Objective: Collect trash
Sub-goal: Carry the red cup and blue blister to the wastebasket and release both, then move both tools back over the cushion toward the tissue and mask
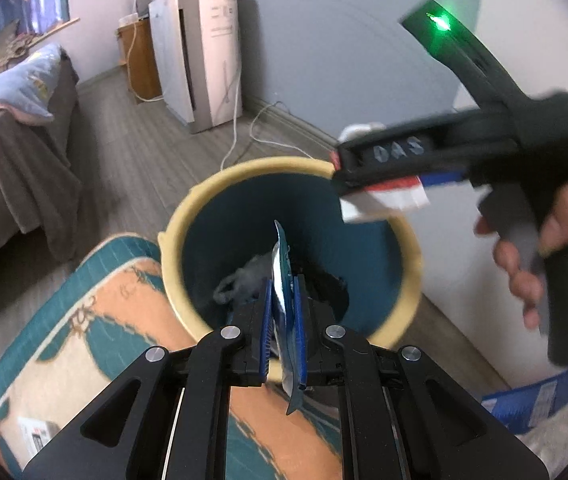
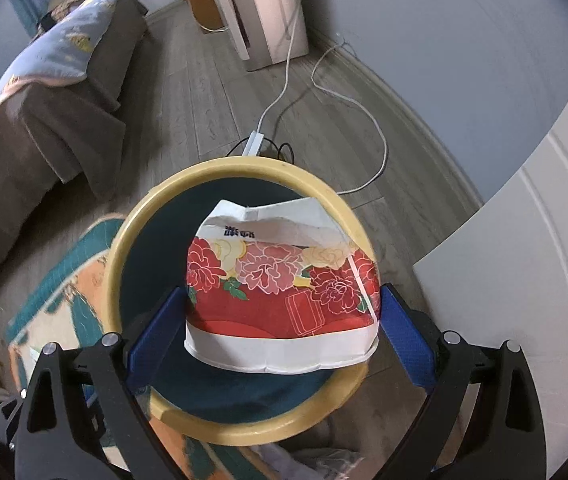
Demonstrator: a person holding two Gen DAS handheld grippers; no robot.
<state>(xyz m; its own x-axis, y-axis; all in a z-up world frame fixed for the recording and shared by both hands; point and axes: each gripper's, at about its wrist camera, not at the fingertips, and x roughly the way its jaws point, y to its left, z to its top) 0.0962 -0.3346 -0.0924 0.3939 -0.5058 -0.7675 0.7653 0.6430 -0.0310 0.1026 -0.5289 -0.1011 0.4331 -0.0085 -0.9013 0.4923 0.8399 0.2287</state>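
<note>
We are holding the left gripper [image 1: 284, 320] squeezed nearly shut, its blue pads pinching a thin blue and silver wrapper [image 1: 284, 292] that is standing on edge between them, directly over the mouth of the bin [image 1: 368, 324]. The bin is dark teal inside with a yellow rim, and it is sitting on the wood floor [image 1: 156, 152] beside a teal and orange rug [image 1: 96, 320].

We are keeping the right gripper [image 2: 282, 320] spread wide, its two blue pads pressing on the sides of a red flowered carton [image 2: 280, 292] with white edges, also hanging over the bin's opening.

The left wrist view is showing what the right one cannot: grey crumpled trash [image 1: 244, 280] lying at the bottom of the bin, the right gripper from the side with a green light on its body, and our hand [image 1: 556, 248] around its handle. The right wrist view is showing a white power strip [image 2: 255, 142] and cables just behind the bin, and the carton's flower print.
</note>
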